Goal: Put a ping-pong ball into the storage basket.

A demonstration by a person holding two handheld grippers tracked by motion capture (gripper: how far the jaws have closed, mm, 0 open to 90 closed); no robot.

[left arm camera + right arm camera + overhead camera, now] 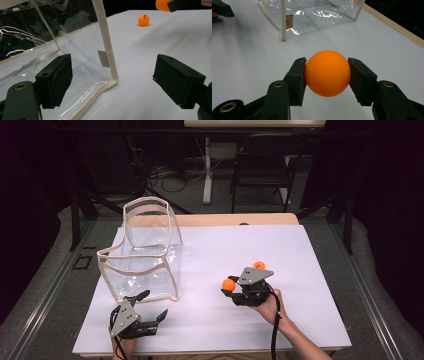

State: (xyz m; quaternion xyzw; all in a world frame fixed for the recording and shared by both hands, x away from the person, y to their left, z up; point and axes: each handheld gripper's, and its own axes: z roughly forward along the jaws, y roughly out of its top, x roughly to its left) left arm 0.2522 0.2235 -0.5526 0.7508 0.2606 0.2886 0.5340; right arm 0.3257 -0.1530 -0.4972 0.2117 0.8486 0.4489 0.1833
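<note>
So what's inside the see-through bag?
Nothing that I can see. The clear bag stands open by the left gripper, and only the white table shows through it. One orange ball sits in the right gripper's jaws, another behind it.

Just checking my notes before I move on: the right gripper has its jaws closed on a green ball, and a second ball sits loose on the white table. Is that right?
Not quite: the ball held by the right gripper is orange, not green, as the right gripper view shows. The rest holds: its jaws are closed on that ball, and a second ball sits loose on the white table.
</note>
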